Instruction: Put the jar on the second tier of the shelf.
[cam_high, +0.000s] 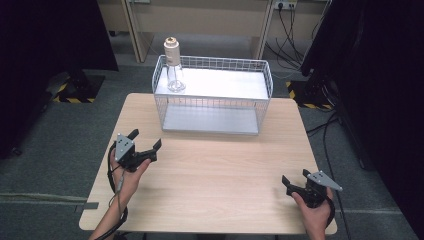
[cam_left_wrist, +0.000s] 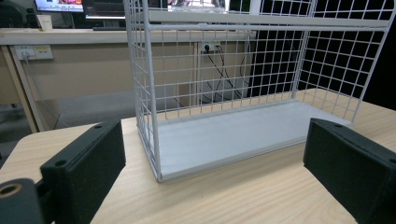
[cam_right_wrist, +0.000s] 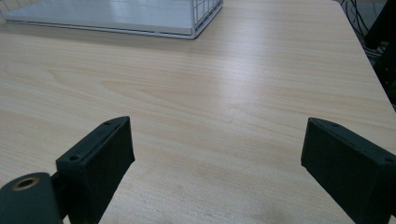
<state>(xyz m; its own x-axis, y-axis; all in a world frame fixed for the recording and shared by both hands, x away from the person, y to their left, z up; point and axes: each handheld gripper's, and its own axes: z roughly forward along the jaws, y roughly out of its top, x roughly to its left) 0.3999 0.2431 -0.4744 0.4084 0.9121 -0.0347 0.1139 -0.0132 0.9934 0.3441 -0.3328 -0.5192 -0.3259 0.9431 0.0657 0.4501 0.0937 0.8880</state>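
The left gripper (cam_high: 146, 140) hovers over the left part of the pale wood-grain tabletop (cam_high: 215, 175), its 2 jaws spread wide and holding nothing; it points toward the white wire-mesh rack with 2 flat shelves (cam_high: 212, 95) at the far edge. The right gripper (cam_high: 295, 177) sits near the front right corner, its jaws equally apart and empty.

The thing nearest the work is the clear glass bottle with a tall beige cap (cam_high: 174, 65), standing upright on the rack's upper shelf, at that shelf's far left corner, touching or nearly touching the mesh wall; I cannot tell which.

The risks, as I judge them: the bottle looks top-heavy, with a big cap on a narrow neck, so a jaw brushing it off-centre could tip it against the wire or over the rim. The mesh wall crowds it on 2 sides, so wide-open jaws may catch the wire on the way in. Smooth glass may slip in padded jaws if gripped too low. The rack itself looks light and may slide if pushed.

The tabletop is otherwise bare and smooth, with a soft sheen. It stands on grey carpet (cam_high: 60, 135); black curtains (cam_high: 45, 45) hang at both sides, and beige desks with wall sockets and trailing cables lie beyond.
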